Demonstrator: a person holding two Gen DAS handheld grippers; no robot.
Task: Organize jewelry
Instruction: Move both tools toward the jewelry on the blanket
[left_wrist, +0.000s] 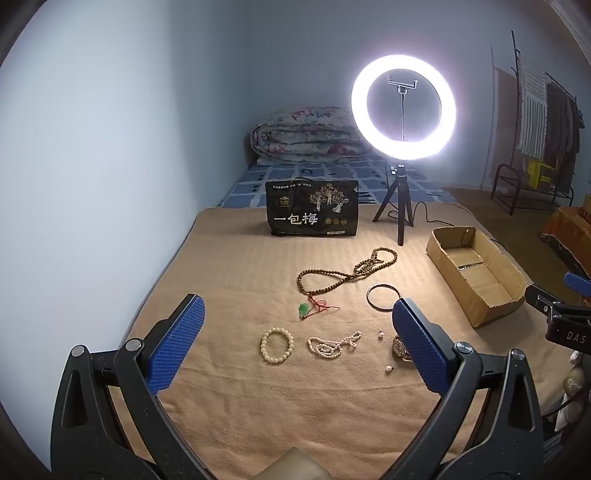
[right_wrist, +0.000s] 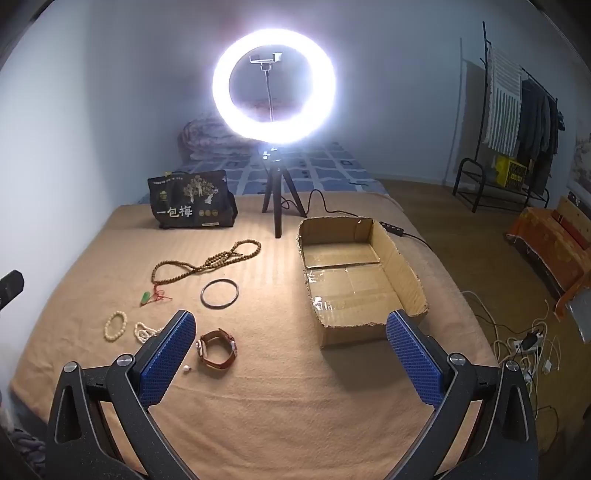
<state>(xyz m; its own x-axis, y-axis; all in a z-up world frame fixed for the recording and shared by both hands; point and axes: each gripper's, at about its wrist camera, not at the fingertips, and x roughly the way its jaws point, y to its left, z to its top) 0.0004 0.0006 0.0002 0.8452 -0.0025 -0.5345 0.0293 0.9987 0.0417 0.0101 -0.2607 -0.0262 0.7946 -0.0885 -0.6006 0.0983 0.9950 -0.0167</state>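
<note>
Both grippers are hovering above the tan blanket (right_wrist: 258, 406) with jaws spread wide and nothing between the pads: the left gripper (left_wrist: 295, 339) is framing the pale jewelry, and the right gripper (right_wrist: 291, 347) is framing the gap between the watch and the box. All jewelry is lying loose on the blanket and none is sitting in the cardboard box (right_wrist: 402, 266), so the sorting is judged not yet begun. The brown-strapped watch (right_wrist: 217, 349) is lying just inside the right gripper's left finger, low and to the left of its centreline, with the strap loop running roughly left to right across that view; in the left wrist view the same watch is mostly hidden behind the left gripper's right finger. The right gripper is therefore judged the nearer to the watch and to the box, which is lying ahead of it and to the right. The white bead bracelet (left_wrist: 277, 346) and the small white bead strand (left_wrist: 332, 344) are lying almost centred between the left gripper's fingers, making that gripper the nearer for them. Farther ahead, the dark bangle (right_wrist: 219, 292), the long brown bead necklace (right_wrist: 207, 262) and the green pendant (left_wrist: 303, 311) on red cord are lying between the two views. Two tiny pale pieces (left_wrist: 388, 368) near the watch are too small to identify.
</note>
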